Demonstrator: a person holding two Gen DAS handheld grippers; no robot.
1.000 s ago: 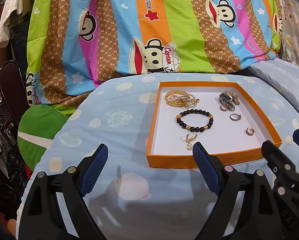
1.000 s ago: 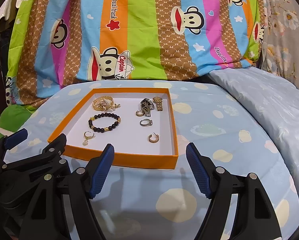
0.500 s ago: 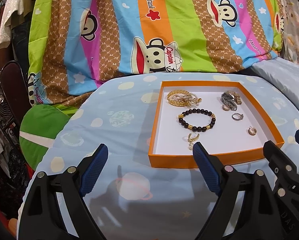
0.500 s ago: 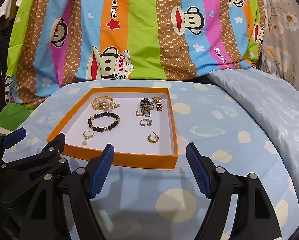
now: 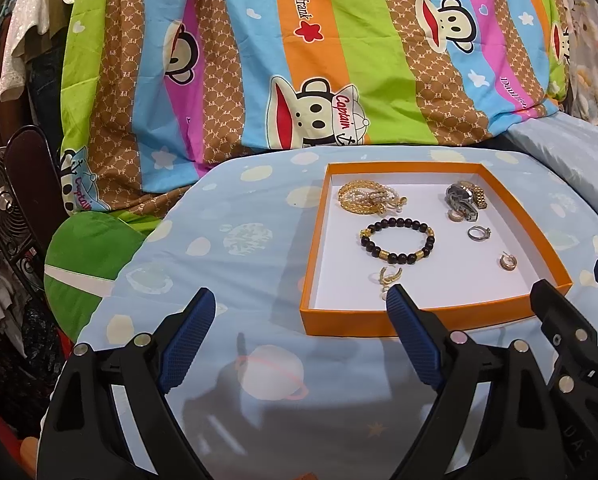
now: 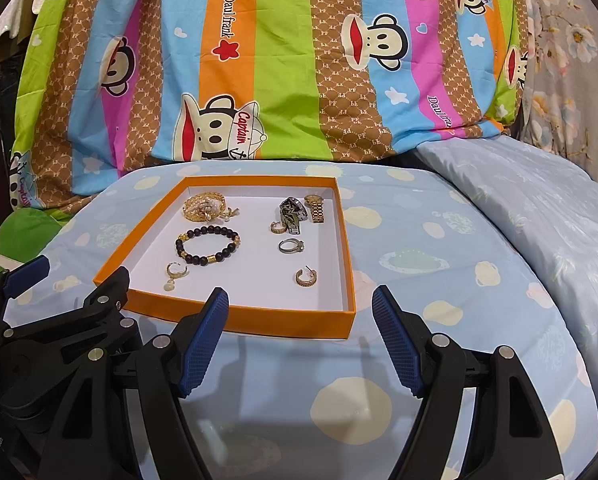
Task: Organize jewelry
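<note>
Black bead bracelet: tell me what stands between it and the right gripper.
Only the orange tray's near wall lies between the open right gripper and the black bead bracelet. Going in from above clears it; nothing covers the bracelet.

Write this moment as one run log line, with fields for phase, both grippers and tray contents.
phase: before first pick | left gripper: open, empty | right gripper: open, empty | orange tray: beaded bracelet, silver ring, watches, earrings

One tray (image 6: pixel 147 248) – two watches (image 6: pixel 299 212), three earrings (image 6: pixel 306 277)
</note>
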